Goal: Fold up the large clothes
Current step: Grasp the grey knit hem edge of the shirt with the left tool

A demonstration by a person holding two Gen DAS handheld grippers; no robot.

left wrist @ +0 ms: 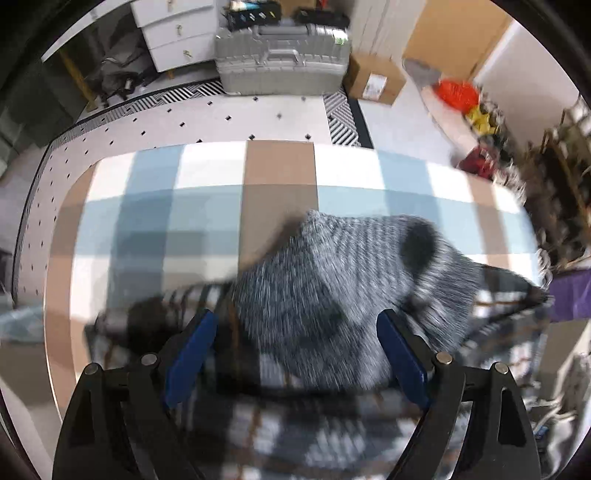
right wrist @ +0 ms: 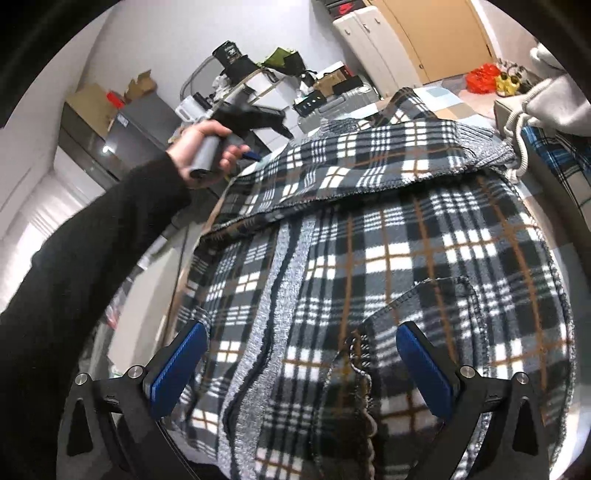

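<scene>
We held our left gripper (left wrist: 295, 354) over the plaid shirt (right wrist: 388, 229), its blue pads (left wrist: 192, 354) spread wide with nothing clamped between them. Below it lay the shirt's grey knit hood (left wrist: 332, 280), blurred in the left wrist view, bunched on the checked tablecloth (left wrist: 207, 206) of blue, white and tan squares. Beyond the table's far edge sat a silver case (left wrist: 284, 59), a white drawer unit (left wrist: 173, 33) and a cardboard box (left wrist: 376, 77) on the floor.

From the right wrist view, our right gripper (right wrist: 299, 369) stood just as open above the shirt front, one pad on either side of a chest pocket (right wrist: 417, 332), neither pressing the cloth. The shirt lay spread across the table, one part folded over its upper half. At upper left, our left hand (right wrist: 203, 151), in a black sleeve (right wrist: 85, 258), gripped the handle of the other tool beside the shirt's edge. A grey hoodie (right wrist: 554, 99) with white drawstrings lay at the right.
</scene>
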